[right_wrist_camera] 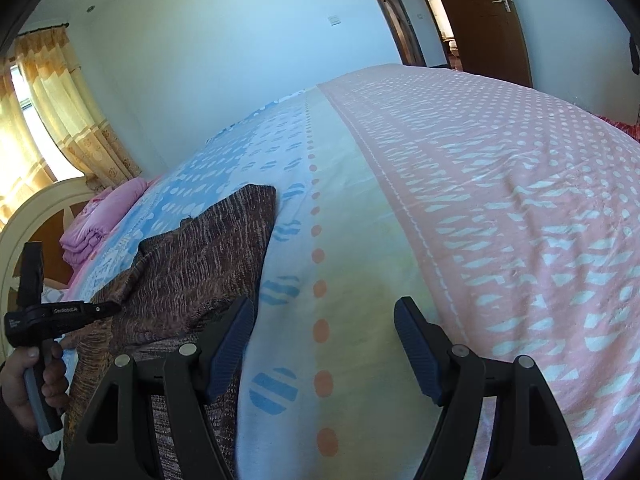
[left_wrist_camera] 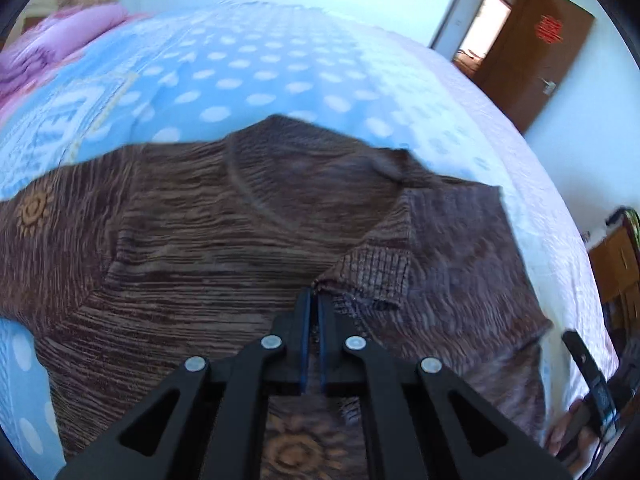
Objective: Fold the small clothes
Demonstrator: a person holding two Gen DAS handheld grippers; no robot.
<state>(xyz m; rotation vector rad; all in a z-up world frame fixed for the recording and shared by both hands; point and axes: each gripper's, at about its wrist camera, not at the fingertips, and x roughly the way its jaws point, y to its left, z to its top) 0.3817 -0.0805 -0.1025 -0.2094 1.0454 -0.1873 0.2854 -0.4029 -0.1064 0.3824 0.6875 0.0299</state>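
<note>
A brown striped knit sweater (left_wrist_camera: 208, 240) lies spread on the bed, with one sleeve (left_wrist_camera: 452, 248) doubled back over its body. My left gripper (left_wrist_camera: 314, 294) is shut on the sleeve's ribbed cuff (left_wrist_camera: 372, 276), pinched at the fingertips. In the right wrist view the same sweater (right_wrist_camera: 192, 280) lies at the left, and a hand (right_wrist_camera: 24, 384) holds the left gripper (right_wrist_camera: 110, 308) down on it. My right gripper (right_wrist_camera: 324, 344) stands open above the bedsheet, its left finger (right_wrist_camera: 232, 344) over the sweater's right edge and nothing between its jaws.
The bed carries a blue, cream and pink dotted sheet (right_wrist_camera: 500, 220). A folded pink blanket (right_wrist_camera: 104, 220) lies by the white headboard (right_wrist_camera: 36, 216). There are yellow curtains (right_wrist_camera: 60, 112) at the left, a brown door (left_wrist_camera: 532, 52) beyond the bed, and a wooden cabinet (left_wrist_camera: 616, 264) at the right.
</note>
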